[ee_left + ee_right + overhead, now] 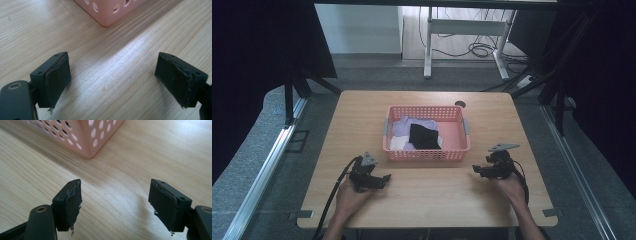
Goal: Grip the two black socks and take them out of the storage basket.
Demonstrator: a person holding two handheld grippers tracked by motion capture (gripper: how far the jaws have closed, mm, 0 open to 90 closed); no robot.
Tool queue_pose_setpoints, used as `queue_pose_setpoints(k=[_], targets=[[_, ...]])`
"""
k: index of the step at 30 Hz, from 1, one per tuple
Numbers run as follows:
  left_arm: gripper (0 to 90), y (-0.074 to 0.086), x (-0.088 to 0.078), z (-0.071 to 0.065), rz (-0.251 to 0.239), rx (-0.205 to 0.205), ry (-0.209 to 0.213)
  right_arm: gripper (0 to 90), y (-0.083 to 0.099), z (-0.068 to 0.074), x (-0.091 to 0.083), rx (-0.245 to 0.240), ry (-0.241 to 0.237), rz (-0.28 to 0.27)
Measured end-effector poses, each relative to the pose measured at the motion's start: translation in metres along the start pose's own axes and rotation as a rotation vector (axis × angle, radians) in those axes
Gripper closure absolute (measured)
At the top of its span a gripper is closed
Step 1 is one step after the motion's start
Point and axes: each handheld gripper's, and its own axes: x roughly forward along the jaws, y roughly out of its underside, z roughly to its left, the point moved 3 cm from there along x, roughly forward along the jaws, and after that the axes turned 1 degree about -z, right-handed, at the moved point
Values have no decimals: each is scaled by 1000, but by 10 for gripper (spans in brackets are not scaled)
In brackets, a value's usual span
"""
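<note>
At table centre we see pink basket (426, 150), holding black cloth (423, 136) over lilac and white cloths (404, 127). Left gripper (384, 178) at basket's 7 o'clock, near front wall, apart from it; jaws wide, bare wood between. Right gripper (475, 169) at basket's 4 o'clock, just beside corner; we note jaws wide, nothing held

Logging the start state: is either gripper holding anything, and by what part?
Nothing is held. The left gripper and right gripper both have open jaws over bare table, near the pink basket.
</note>
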Motion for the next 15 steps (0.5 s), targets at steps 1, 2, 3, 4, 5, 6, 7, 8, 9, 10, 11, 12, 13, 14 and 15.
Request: queue_pose_setpoints(k=[1,2,3,4,5,6,7,8,9,10,11,12,13,14,15], targets=[[128,0,0,0,0,0,0,264,0,0,0,0,0,0],[128,0,0,0,0,0,0,263,3,0,2,4,4,17],[128,0,0,0,0,0,0,263,4,0,3,5,5,19],[128,0,0,0,0,0,0,259,4,0,3,-1,15,23],[128,0,0,0,0,0,0,259,4,0,3,-1,15,23],[128,0,0,0,0,0,0,257,5,-1,3,-2,18,18],[128,0,0,0,0,0,0,257,5,-1,2,0,18,18],[128,0,0,0,0,0,0,257,5,-1,3,3,17,16],[128,0,0,0,0,0,0,257,6,-1,3,5,14,17],[128,0,0,0,0,0,0,257,6,-2,3,6,15,23],[128,0,0,0,0,0,0,257,6,-2,3,6,15,21],[128,0,0,0,0,0,0,257,6,-2,3,6,15,21],[128,0,0,0,0,0,0,257,6,-2,3,6,17,22],[128,0,0,0,0,0,0,258,6,-1,3,8,17,29],[128,0,0,0,0,0,0,258,6,-1,3,8,16,26]])
